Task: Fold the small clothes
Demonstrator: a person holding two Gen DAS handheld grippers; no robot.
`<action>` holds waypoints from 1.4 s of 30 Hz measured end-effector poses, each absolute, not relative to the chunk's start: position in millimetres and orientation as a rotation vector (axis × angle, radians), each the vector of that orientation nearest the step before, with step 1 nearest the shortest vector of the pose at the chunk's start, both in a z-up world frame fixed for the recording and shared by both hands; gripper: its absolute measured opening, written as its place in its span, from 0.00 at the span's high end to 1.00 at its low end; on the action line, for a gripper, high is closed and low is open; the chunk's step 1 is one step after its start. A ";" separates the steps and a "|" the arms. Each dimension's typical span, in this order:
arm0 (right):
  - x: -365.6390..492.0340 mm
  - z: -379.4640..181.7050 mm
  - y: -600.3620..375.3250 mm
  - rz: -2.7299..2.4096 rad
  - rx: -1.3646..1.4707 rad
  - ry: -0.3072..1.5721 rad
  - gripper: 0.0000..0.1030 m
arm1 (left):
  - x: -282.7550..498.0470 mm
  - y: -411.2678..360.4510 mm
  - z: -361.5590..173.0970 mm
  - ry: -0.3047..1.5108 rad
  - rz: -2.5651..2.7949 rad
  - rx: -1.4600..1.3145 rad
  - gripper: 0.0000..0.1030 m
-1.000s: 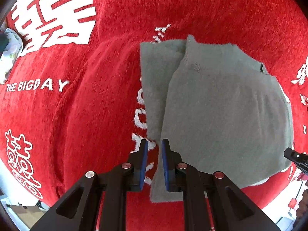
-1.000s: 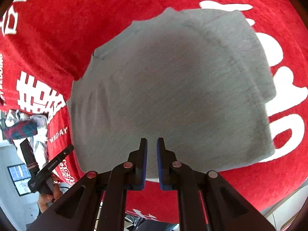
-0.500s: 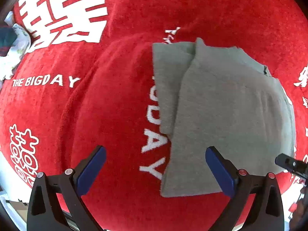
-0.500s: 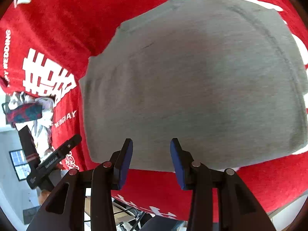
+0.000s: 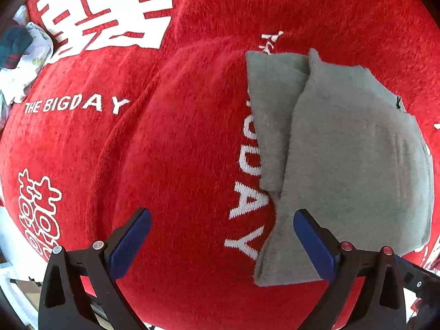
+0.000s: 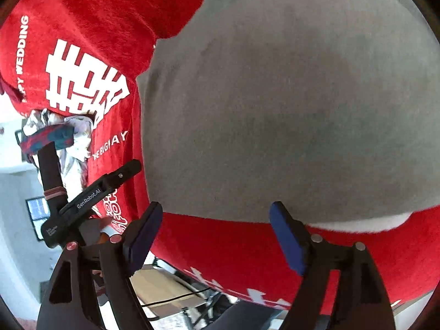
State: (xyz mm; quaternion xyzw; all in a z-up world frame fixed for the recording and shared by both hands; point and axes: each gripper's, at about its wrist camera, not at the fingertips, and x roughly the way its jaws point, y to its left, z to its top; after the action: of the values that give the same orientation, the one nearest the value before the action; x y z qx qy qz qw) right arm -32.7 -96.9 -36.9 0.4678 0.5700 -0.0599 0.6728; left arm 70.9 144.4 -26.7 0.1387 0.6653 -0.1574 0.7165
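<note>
Both hand-held grippers, my left and right, gape wide, holding nothing; the folded grey garment lies on the red cloth; its far edge is cut off in the right view.

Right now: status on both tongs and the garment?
Left tongs open, empty. Right tongs open, empty. Grey garment folded flat on red cloth, released. Nothing in the way.

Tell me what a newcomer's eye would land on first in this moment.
The bright red cloth with white lettering fills both views. On it lies a folded grey garment, at the right of the left wrist view and filling most of the right wrist view. Both pairs of tongs, left and right, stand wide open at its near edge, holding nothing.
</note>
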 end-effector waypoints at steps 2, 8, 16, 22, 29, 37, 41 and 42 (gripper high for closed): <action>-36.6 -40.4 -95.2 -0.139 1.099 1.270 0.20 | 70.2 143.6 -29.7 1.479 -0.359 0.315 0.00; -47.3 -52.6 -88.8 -0.118 1.245 1.201 0.20 | 74.0 147.6 -28.1 1.490 -0.417 0.211 0.00; -57.3 -81.0 -78.2 -0.137 1.483 1.066 0.20 | 92.4 148.7 -28.4 1.481 -0.439 0.129 0.00; -46.9 -91.8 -77.0 -0.139 1.591 0.947 0.18 | 99.3 140.8 -33.5 1.511 -0.496 0.067 0.00; -44.3 -94.2 -80.5 -0.186 1.682 0.886 0.40 | 103.2 130.3 -46.3 1.572 -0.560 -0.022 0.00; -39.6 -76.1 -92.8 -0.125 1.630 0.863 0.91 | 113.0 117.5 -62.6 1.665 -0.622 -0.149 0.00; -29.0 -51.5 -105.4 -0.055 1.574 0.828 0.91 | 120.4 98.4 -65.9 1.682 -0.664 -0.156 0.00; -28.0 -47.5 -108.4 -0.047 1.569 0.824 0.91 | 122.1 92.0 -66.5 1.689 -0.666 -0.160 0.00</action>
State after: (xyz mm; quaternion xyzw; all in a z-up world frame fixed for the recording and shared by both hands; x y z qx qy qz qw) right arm -28.0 -108.4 -47.5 0.6858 0.3600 -0.0208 0.6322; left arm 122.1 92.0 -66.5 -0.0695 0.7323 -0.2888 0.6127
